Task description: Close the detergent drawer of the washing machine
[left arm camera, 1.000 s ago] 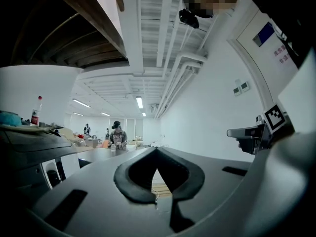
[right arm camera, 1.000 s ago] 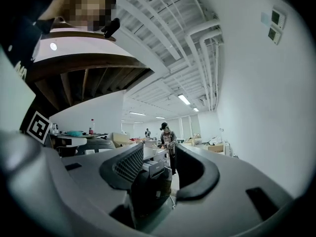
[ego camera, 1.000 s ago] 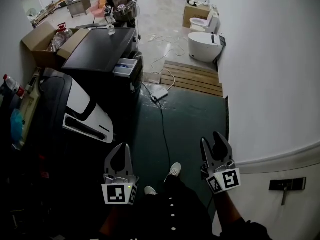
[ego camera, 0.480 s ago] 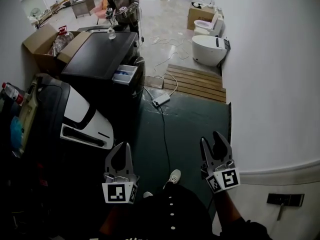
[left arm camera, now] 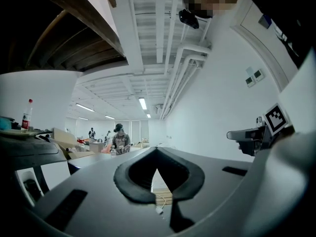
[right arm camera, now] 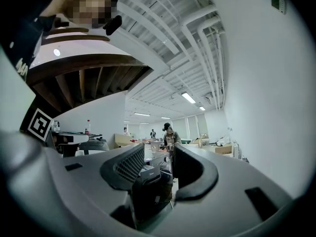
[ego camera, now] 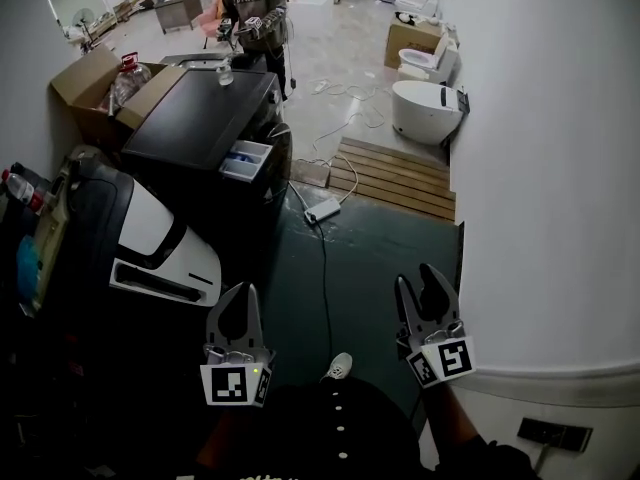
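Well, the washing machine (ego camera: 205, 118), a dark box with a flat glossy top, sits well ahead of both my tools. Its pale, boxy plastic drawer (ego camera: 246, 160) juts open from the front. My left gripper (ego camera: 238, 293) has its curved matte-grey tips pinched together, empty (the right gripper (ego camera: 417, 276) is spread wide and closing, with nothing between its jaws).

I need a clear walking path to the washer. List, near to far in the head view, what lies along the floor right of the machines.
From nearest: white shoe → white power adapter on its cable → slatted wooden platform → white toilet → brown cardboard box.
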Action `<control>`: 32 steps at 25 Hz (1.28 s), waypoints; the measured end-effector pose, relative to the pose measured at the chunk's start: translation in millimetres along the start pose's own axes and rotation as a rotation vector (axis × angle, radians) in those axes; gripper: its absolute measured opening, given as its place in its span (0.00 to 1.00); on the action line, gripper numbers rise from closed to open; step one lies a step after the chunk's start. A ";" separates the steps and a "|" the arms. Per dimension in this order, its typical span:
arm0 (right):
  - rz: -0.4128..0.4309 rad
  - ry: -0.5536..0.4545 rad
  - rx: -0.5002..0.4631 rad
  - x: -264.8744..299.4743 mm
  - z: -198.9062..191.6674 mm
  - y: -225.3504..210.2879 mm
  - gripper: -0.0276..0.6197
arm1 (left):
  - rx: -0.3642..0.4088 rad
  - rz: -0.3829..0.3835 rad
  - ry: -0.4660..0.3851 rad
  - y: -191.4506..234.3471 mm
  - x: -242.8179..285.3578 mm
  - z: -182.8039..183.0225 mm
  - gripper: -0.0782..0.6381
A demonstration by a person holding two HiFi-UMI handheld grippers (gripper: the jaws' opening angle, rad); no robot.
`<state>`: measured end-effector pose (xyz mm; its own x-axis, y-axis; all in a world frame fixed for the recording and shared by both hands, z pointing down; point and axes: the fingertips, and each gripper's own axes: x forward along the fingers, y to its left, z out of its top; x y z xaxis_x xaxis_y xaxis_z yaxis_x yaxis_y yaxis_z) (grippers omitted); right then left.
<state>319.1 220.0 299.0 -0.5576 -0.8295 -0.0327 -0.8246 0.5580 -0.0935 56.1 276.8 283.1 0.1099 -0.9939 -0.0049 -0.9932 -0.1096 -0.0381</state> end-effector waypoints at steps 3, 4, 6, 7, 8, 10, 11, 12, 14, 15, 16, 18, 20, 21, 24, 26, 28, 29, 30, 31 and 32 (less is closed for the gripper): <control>0.023 -0.001 -0.001 8.6 -0.8 -11.1 0.33 | -0.003 0.018 -0.004 -9.2 9.1 2.9 0.12; 0.029 0.000 0.000 11.1 -1.7 -14.0 0.33 | -0.006 0.021 -0.005 -11.7 10.9 3.9 0.12; 0.035 0.004 0.007 14.8 -4.5 -20.6 0.33 | -0.007 0.027 -0.001 -15.6 14.2 2.9 0.12; 0.035 0.007 0.012 16.7 -6.2 -24.2 0.33 | -0.006 0.031 0.005 -16.7 16.3 1.4 0.12; 0.035 0.010 0.016 19.1 -7.7 -27.4 0.33 | -0.004 0.034 0.012 -17.0 18.6 -0.5 0.12; 0.036 0.014 0.025 25.5 -10.2 -32.1 0.33 | -0.003 0.041 0.027 -15.4 23.7 -4.8 0.12; 0.038 0.016 0.029 29.0 -11.2 -33.8 0.33 | -0.005 0.045 0.035 -14.2 26.6 -7.1 0.12; 0.039 0.018 0.033 32.6 -12.0 -35.3 0.33 | -0.007 0.047 0.041 -13.1 29.6 -9.2 0.12; 0.044 0.024 0.034 40.2 -13.2 -37.5 0.33 | -0.013 0.047 0.050 -11.4 36.8 -12.7 0.12; 0.045 0.028 0.034 44.3 -13.4 -38.8 0.33 | -0.016 0.045 0.053 -10.6 41.5 -14.0 0.12; 0.044 0.031 0.032 48.7 -13.2 -40.6 0.33 | -0.019 0.040 0.054 -9.6 47.0 -14.9 0.12; 0.037 0.030 0.026 58.6 -11.1 -44.5 0.33 | -0.021 0.027 0.047 -6.4 59.3 -14.5 0.12; 0.028 0.020 0.018 70.0 -6.0 -47.1 0.33 | -0.018 0.013 0.028 -0.3 72.5 -10.5 0.12; 0.024 0.012 0.013 76.3 -2.6 -47.8 0.33 | -0.015 0.008 0.017 3.8 79.6 -8.0 0.12; 0.019 -0.010 -0.001 97.7 6.9 -47.2 0.33 | -0.011 -0.001 -0.005 18.8 100.6 -1.4 0.12; 0.018 -0.018 -0.007 111.5 10.5 -46.2 0.33 | -0.010 -0.004 -0.018 28.2 112.2 2.2 0.12; 0.014 -0.022 -0.006 124.2 11.7 -47.3 0.33 | -0.013 -0.006 -0.026 35.9 123.3 3.3 0.12; 0.011 -0.022 -0.004 130.0 12.0 -48.3 0.33 | -0.016 -0.007 -0.027 39.2 128.9 3.0 0.12; 0.006 -0.020 -0.002 135.7 12.2 -49.3 0.33 | -0.021 -0.009 -0.026 42.3 134.5 2.4 0.12; -0.002 -0.014 -0.001 141.2 12.6 -50.2 0.33 | -0.025 -0.012 -0.024 45.3 139.9 1.6 0.12; -0.011 -0.006 -0.004 146.7 13.1 -51.0 0.33 | -0.028 -0.015 -0.023 48.4 145.3 0.9 0.12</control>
<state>280.5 69.6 286.0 -0.5475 -0.8360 -0.0378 -0.8313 0.5485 -0.0903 24.1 127.1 279.6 0.1256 -0.9917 -0.0272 -0.9921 -0.1253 -0.0107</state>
